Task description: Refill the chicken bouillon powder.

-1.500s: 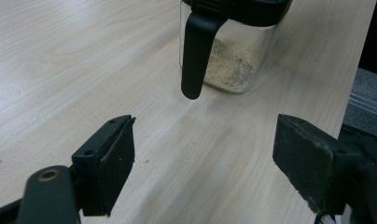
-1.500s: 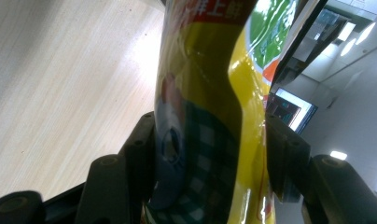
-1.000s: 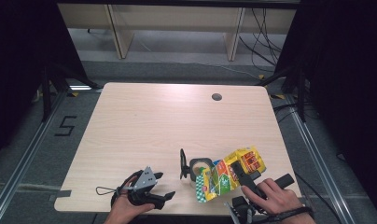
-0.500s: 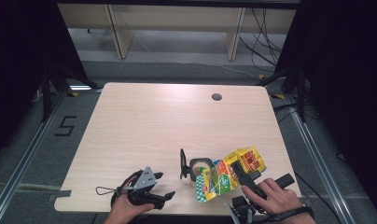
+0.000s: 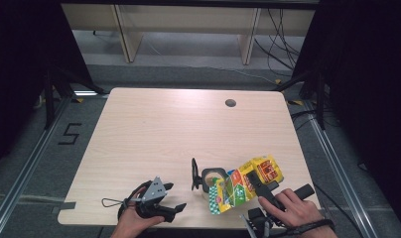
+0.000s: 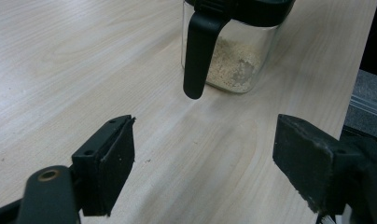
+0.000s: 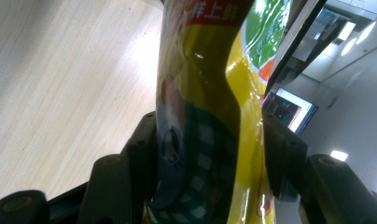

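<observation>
A yellow and green snack bag is tilted over a clear jar with a black rim and open lid near the table's front edge. My right gripper is shut on the bag, whose sides dent between the pads. The jar holds some beige granules, and its black handle hangs down the side. My left gripper rests at the front left of the jar, open, with nothing between its fingers.
The wooden table has a round cable hole at its back right. Its front edge lies just under both hands. Dark frames and cables surround the table on the floor.
</observation>
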Demonstrator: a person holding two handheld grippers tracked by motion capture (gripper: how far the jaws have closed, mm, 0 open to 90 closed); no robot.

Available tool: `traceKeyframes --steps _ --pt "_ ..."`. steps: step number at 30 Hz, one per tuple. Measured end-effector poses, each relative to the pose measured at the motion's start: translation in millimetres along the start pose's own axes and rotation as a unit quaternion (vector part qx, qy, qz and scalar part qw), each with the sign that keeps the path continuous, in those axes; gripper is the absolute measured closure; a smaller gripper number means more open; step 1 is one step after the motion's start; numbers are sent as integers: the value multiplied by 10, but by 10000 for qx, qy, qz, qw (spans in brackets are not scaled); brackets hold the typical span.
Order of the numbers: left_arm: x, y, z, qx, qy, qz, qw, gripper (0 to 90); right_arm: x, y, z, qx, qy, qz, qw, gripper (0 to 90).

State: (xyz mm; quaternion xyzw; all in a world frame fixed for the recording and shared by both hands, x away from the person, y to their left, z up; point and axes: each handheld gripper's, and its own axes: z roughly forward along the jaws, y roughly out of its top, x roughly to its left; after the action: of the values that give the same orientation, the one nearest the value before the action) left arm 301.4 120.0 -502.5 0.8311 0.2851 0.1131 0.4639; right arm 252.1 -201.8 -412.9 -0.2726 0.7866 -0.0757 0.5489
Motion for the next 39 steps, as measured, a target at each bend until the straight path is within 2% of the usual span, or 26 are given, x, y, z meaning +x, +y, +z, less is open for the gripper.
traceKeyframes --steps 2,6,7,10,11,12,13,15,16,17,19,20,21,23,25,27,28,30,31,32,33,34,36,37,38,39 --pt "2 -2 -3 -4 -1 61 10000 205 5 -2 3 5 8 12 10000 477" --pt "-2 -2 -2 7 19 21 10000 205 -18 -13 8 -36 12 -109 9999 478" --pt "2 -1 -3 8 11 62 10000 205 8 -20 -9 70 41 88 9999 478" --pt "-3 -1 0 8 31 -2 10000 205 -15 -32 3 0 -19 -60 10000 478" --pt "-2 -3 -1 -1 24 17 10000 205 13 -36 -12 106 12 119 9999 478" --pt "1 -2 -3 9 13 50 10000 205 22 -45 -4 37 -43 137 9999 478" --pt "1 -4 1 -18 0 20 10000 205 -19 -43 1 -9 17 -78 10000 478" --pt "6 -2 1 -20 -4 11 10000 205 -20 -48 6 1 -4 -96 10000 478" --pt "10 -2 -3 11 6 48 10000 205 -6 -46 -2 70 20 -4 10000 478" --pt "8 -3 -9 45 44 65 10000 205 -15 -48 0 9 13 -25 10000 479" --pt "6 -2 0 -7 -8 16 10000 205 -7 -53 -1 -50 -139 29 9999 479" --pt "5 -2 2 -15 -4 9 10000 205 -5 -50 -2 -50 -144 53 9999 479" --pt "-1 -1 -2 1 0 7 10000 205 -8 -40 -6 -15 18 70 10000 479" --pt "9 1 -6 2 -9 101 9999 205 -2 -18 4 -11 40 -3 10000 481" --pt "8 -2 -2 -11 1 18 10000 205 -10 -10 10 -42 26 -53 10000 482" --pt "6 -6 -2 -17 -8 25 10000 205 13 -23 -15 -38 -113 142 9998 482" --pt "6 -7 2 -40 11 35 10000 205 -13 -31 -9 -142 -37 84 9999 482" --pt "5 -2 0 -16 -7 15 10000 205 -10 -26 3 -134 -44 82 9999 482" --pt "17 2 -14 77 28 112 9999 205 -2 -21 10 -66 -35 16 10000 483" --pt "17 0 -15 72 23 123 9999 205 -26 -19 14 -75 -54 -151 9998 484" --pt "17 -5 -8 30 18 90 10000 205 1 -28 13 -41 60 69 9999 484" --pt "9 -3 -2 -14 -44 10 10000 205 -9 -46 17 -81 37 -16 10000 484" --pt "6 -4 1 -37 -20 0 10000 205 14 -46 -2 68 58 146 9999 485" --pt "7 -7 -1 -18 -1 19 10000 205 -11 -48 6 -22 26 8 10000 485" --pt "3 -7 2 -39 10 18 10000 205 -4 -50 1 -22 54 122 9999 485" --pt "6 -3 -1 -14 -4 17 10000 205 -4 -49 1 -21 50 118 9999 485"
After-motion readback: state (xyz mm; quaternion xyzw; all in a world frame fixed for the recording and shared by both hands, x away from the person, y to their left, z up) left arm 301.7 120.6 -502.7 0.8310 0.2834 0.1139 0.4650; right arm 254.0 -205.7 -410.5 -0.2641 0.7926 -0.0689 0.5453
